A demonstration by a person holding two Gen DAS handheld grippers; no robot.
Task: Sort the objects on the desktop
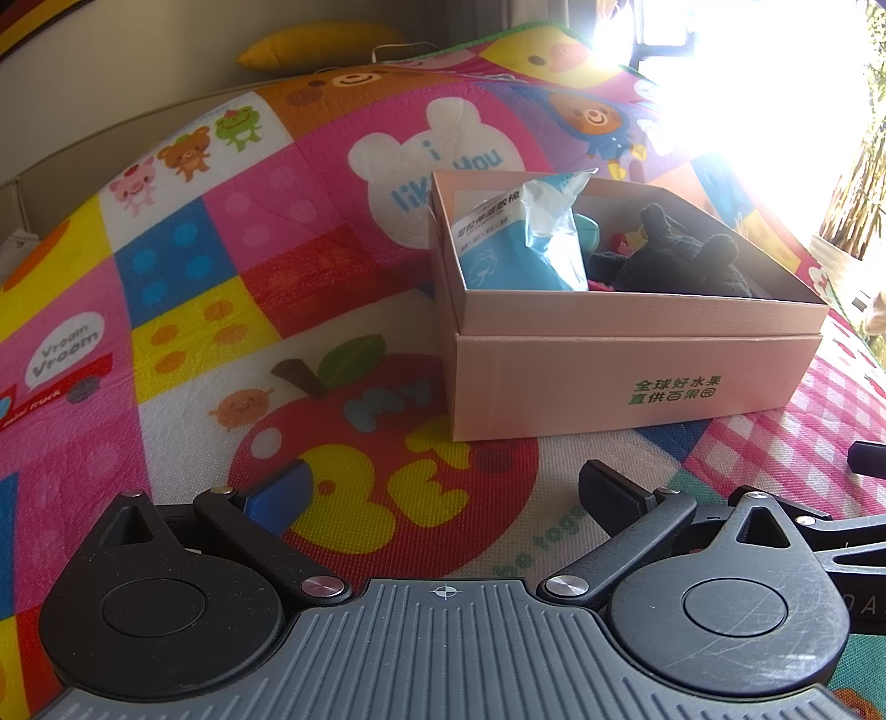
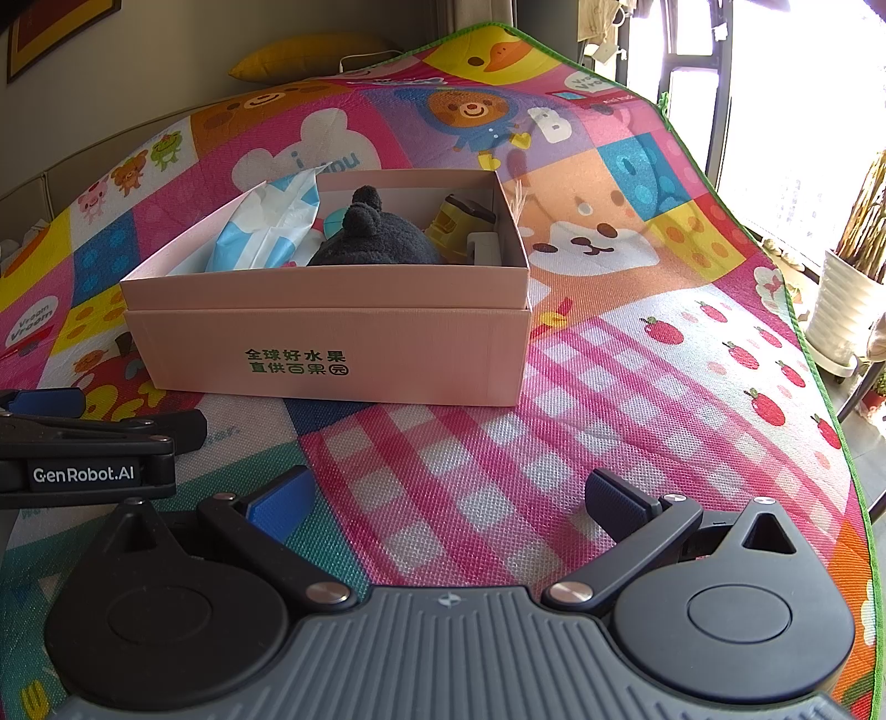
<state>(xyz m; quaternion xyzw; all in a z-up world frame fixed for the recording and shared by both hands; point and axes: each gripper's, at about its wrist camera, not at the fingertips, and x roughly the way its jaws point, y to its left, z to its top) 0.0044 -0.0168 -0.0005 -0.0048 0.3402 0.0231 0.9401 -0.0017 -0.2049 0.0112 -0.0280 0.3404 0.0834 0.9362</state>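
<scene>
- Left gripper (image 1: 443, 493): fingers spread wide, nothing between them, low over the play mat (image 1: 194, 310). One blue pad (image 1: 279, 495) faces inward, the other pad looks dark from this angle.
- Right gripper (image 2: 446, 501): also spread wide and empty, over the pink checked patch of the mat.
- The two grippers sit side by side. Left one shows at the left edge of the right wrist view, "GenRobot.AI" label on it; a bit of the right one pokes in at the right edge of the left wrist view.
- Pink cardboard box (image 1: 609, 387): stands on the mat ahead of both grippers, open top, green Chinese print on the near wall. Apart from both grippers, no contact.
- Box looks like an inner tray seated in a slightly wider outer sleeve; a step line runs round the walls.
- Inside, left end: blue-and-white cotton pad pack (image 1: 498, 243), leaning upright against the wall, crinkled plastic top sticking above the rim.
- Inside, middle: dark grey plush toy (image 2: 371, 238), ears just above the rim.
- Inside, right end: yellow-and-black item (image 2: 454, 221), type unclear, and a white block (image 2: 487, 246) against the wall.
- A teal item and something red sit between the pack and the plush, mostly hidden.
- No loose objects visible on the mat around the box.
- Background: yellow cushion (image 2: 315, 52) past the far mat edge, potted plant in a white pot (image 2: 847, 299) at right by the window; strong glare washes out the upper right of the left wrist view.
</scene>
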